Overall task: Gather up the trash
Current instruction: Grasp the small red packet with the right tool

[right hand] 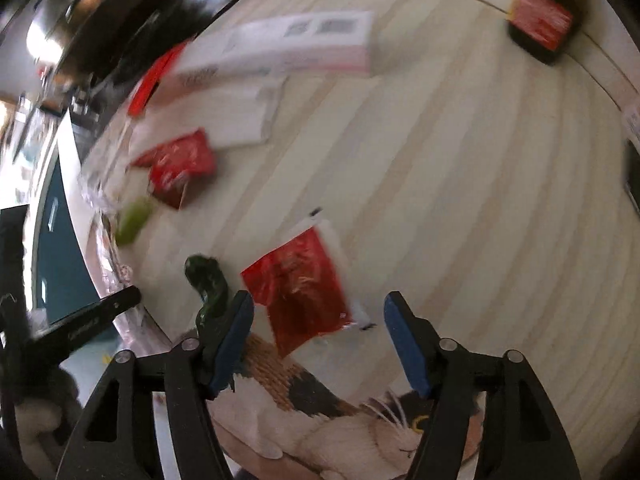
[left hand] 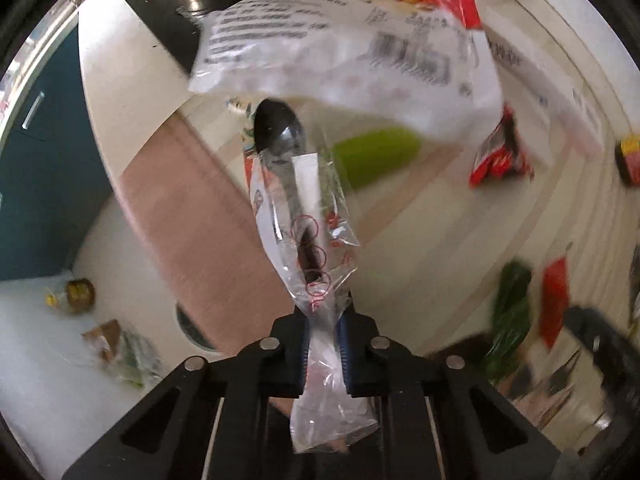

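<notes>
My left gripper is shut on a clear plastic sleeve holding a black plastic spoon, lifted above the floor beside the table. A large white and red food bag hangs blurred just beyond it. My right gripper is open above the light wood table, its fingers on either side of a red sauce sachet. A dark green wrapper lies against the left finger. Another red sachet and a light green piece lie further left.
A white box and white paper lie at the table's far side. A dark jar with a red label stands far right. A cat-print cloth lies under my right gripper. A white bin liner with trash is lower left.
</notes>
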Tool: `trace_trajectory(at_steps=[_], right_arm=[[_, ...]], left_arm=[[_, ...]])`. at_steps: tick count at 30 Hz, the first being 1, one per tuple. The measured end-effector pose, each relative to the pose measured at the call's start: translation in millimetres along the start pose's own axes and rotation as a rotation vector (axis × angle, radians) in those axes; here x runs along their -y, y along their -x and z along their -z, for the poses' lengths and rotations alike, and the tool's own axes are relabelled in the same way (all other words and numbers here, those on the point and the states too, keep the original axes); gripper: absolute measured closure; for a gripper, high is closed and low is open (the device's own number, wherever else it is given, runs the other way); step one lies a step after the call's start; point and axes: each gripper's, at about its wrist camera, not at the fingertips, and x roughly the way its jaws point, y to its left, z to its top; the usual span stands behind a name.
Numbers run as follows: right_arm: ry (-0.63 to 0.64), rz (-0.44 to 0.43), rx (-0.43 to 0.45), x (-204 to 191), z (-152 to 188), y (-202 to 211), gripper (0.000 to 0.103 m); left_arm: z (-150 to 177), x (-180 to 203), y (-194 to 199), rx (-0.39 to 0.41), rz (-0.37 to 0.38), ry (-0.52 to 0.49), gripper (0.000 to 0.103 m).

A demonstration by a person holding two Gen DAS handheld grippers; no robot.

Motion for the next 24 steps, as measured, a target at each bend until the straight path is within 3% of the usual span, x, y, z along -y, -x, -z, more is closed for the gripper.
trace_trajectory(at_steps=[5, 8, 11, 12, 13, 24], right_arm=[[0.076, 0.082, -0.035, -20, 1, -23, 0.023], [0.133, 0.155, -0.001, -34, 8, -29, 0.028], [0.164, 0.214, 0.051, -43, 13, -30, 0.056], [0.164, 0.200, 0.073, -43, 15, -28, 0.065], [0.158, 0.182, 0.079, -43, 17, -27, 0.066], [0.090, 0.120, 0.162, -47, 33, -3, 0.070]], left_arm=[[19, -6, 2, 0.016, -0.030, -0.026, 0.094], [24, -10, 2, 0.022, -0.032, -0.028, 0.094], [28, -15, 6, 0.024, -0.030, -0.025, 0.095], [28, -17, 7, 0.026, -0.028, -0.024, 0.095], [30, -24, 5, 0.026, -0.028, -0.026, 0.095], [45, -36, 33, 0.074, -0.020, -0.028, 0.097]])
